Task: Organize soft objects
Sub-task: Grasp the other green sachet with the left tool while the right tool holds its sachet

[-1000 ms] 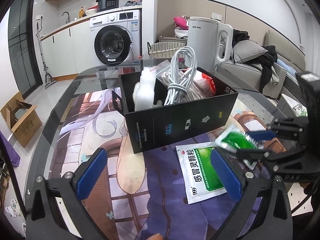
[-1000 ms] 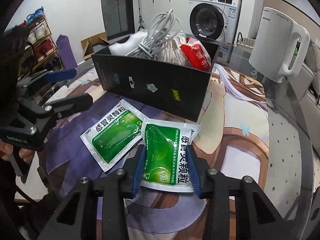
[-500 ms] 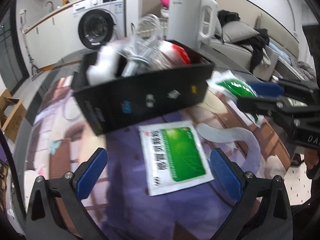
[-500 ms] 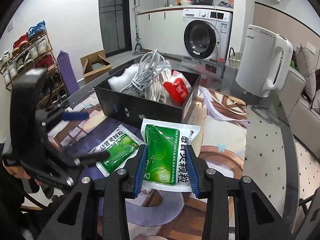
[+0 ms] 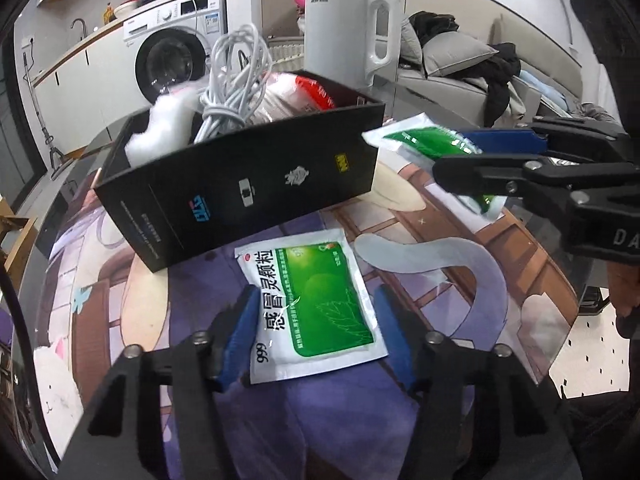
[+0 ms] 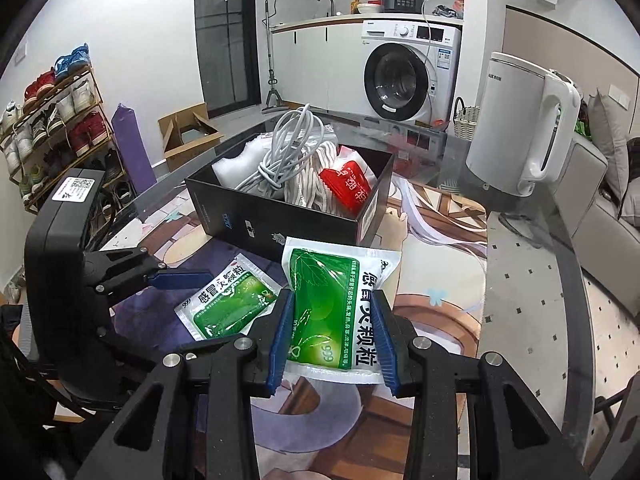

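Note:
A green-and-white medicine sachet [image 5: 316, 304] lies flat on the table in front of a black box [image 5: 248, 184]. My left gripper [image 5: 316, 332] is low over it, its blue pads either side of the sachet's near end, jaws partly closed. My right gripper [image 6: 332, 336] is shut on a second green sachet [image 6: 336, 312] and holds it in the air, right of the box; it also shows in the left wrist view [image 5: 432, 148]. The box [image 6: 288, 224] holds a grey cable bundle [image 6: 284, 152], white soft items and a red packet [image 6: 348, 192].
A white electric kettle [image 6: 520, 132] stands on the glass table behind and right of the box. The table carries a printed mat [image 5: 440, 264]. A washing machine [image 6: 404, 76], a shoe rack [image 6: 52, 120] and a sofa [image 5: 460, 60] stand around the table.
My left gripper has come down and forward over the lying sachet and its jaws have narrowed around it. My right gripper has lifted its sachet higher, toward the box.

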A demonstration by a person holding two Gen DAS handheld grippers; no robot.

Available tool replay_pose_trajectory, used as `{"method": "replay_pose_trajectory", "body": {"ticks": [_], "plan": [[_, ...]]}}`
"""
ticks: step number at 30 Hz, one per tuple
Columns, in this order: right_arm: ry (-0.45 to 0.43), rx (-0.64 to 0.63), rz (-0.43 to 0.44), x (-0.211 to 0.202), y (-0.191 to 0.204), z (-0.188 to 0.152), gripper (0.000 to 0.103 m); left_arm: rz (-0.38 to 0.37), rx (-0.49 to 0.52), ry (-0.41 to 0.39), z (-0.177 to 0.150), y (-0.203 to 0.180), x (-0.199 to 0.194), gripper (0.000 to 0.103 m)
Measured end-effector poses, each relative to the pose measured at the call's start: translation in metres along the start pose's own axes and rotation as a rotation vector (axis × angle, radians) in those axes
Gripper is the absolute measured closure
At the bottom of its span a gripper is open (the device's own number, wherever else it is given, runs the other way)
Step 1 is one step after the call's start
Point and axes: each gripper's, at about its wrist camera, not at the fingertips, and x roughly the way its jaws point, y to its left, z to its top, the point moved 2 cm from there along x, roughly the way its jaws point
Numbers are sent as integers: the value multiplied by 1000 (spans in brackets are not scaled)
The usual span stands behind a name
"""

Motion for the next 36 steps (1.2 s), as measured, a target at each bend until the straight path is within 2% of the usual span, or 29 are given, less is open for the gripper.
{"method": "replay_pose_trajectory", "body": {"ticks": [1, 2, 3, 9, 10, 12, 13, 16, 18, 19, 22, 26, 27, 30, 32, 36], "plan": [[0, -1, 2, 0, 0, 0, 65, -6, -4, -1, 1, 2, 0, 58], [-2, -2, 2, 0, 0, 0, 65, -7, -10, -5, 1, 5, -1, 82], [-4, -3, 2, 0, 0, 0, 65, -6, -13, 0, 1, 7, 0, 86], [-2, -5, 3, 0, 2, 0, 65, -26, -32, 7, -3, 14, -6, 85], [-4, -5, 3, -1, 2, 0, 65, -36, -38, 7, -3, 14, -6, 82], [-7, -5, 0, -2, 1, 0, 65, -35, -54, 15, -2, 15, -6, 64], [-8, -4, 0, -2, 1, 1, 65, -32, -59, 19, -2, 15, -6, 43], [-9, -3, -4, -2, 0, 1, 65, -50, -68, 20, -1, 12, -6, 40], [-10, -2, -4, -3, 0, 1, 65, -50, -56, 26, -1, 8, -5, 28], [-10, -1, -6, -3, -1, 1, 65, -44, -53, 25, -1, 6, -4, 18], [-10, 1, -6, -4, -1, 1, 65, -51, -44, 36, -1, -1, 1, 16], [-10, 0, -6, -3, -2, 1, 65, 11, 4, 29, -2, -13, 6, 12], [-9, -1, -6, -3, -2, 1, 65, 4, -1, 28, -2, -13, 6, 12], [-10, -1, -6, -3, -2, 1, 65, -2, 4, 15, -2, -12, 3, 18], [-10, 0, -5, -3, -2, 1, 65, -19, 27, -4, -3, -13, -1, 42], [-9, 0, -4, -3, -2, 1, 65, -35, 75, -9, -3, -18, -4, 53]]}}
